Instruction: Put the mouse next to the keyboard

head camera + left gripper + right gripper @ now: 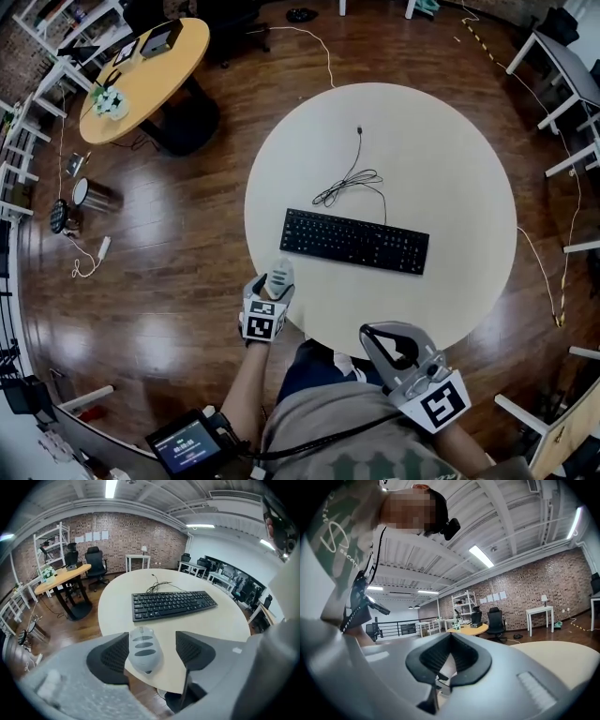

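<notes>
A grey mouse point(282, 275) point(144, 653) lies on the round cream table point(450, 169) point(225, 623), close to its near edge. My left gripper point(273, 287) point(153, 637) points down over the mouse with its jaws open on either side of it. The mouse sits close against the left pad, with a gap to the right pad. A black keyboard point(354, 240) point(173, 604) lies just beyond, at the table's middle. My right gripper point(367, 331) point(450, 637) hangs off the table's near edge by the person's body, shut and holding nothing.
A loose black cable point(352, 183) point(159, 587) is coiled behind the keyboard. An orange-topped table point(141, 80) point(61, 578) with small items stands at the far left, with black office chairs point(96, 564) beside it. White desks point(562, 56) line the right side. Cords trail over the wooden floor.
</notes>
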`<state>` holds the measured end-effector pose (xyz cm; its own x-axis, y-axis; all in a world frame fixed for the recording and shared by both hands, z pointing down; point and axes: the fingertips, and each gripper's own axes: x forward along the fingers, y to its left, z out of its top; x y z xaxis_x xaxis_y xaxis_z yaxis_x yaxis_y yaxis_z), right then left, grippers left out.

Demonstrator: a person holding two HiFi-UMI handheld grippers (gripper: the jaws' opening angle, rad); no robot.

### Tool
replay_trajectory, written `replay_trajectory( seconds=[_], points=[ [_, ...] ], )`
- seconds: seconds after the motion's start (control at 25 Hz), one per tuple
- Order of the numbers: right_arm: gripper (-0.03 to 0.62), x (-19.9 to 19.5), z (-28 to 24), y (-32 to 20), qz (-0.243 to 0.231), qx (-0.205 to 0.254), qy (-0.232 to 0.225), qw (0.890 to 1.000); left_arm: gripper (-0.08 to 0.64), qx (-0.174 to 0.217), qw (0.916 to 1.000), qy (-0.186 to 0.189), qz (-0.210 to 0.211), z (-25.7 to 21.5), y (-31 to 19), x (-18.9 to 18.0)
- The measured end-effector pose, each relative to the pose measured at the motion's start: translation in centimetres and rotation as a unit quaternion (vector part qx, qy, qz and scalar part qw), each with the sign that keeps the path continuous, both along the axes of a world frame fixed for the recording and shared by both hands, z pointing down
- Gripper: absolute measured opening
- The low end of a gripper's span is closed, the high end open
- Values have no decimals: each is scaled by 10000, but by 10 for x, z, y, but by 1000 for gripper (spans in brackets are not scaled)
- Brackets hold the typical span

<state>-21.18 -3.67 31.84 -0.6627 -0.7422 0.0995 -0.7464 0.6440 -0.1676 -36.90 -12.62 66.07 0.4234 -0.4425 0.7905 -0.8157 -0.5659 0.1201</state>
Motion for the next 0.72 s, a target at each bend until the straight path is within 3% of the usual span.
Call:
replay_trajectory(
  seconds=[0.28, 0.72],
  points=[
    [5, -5, 10, -12, 126, 151, 210, 9996, 328, -233, 9992, -300, 153, 28, -16, -2],
    [6, -37, 20, -23, -65, 74, 328, 9994, 328, -582, 9977, -290, 209, 43, -14, 6]
  ],
)
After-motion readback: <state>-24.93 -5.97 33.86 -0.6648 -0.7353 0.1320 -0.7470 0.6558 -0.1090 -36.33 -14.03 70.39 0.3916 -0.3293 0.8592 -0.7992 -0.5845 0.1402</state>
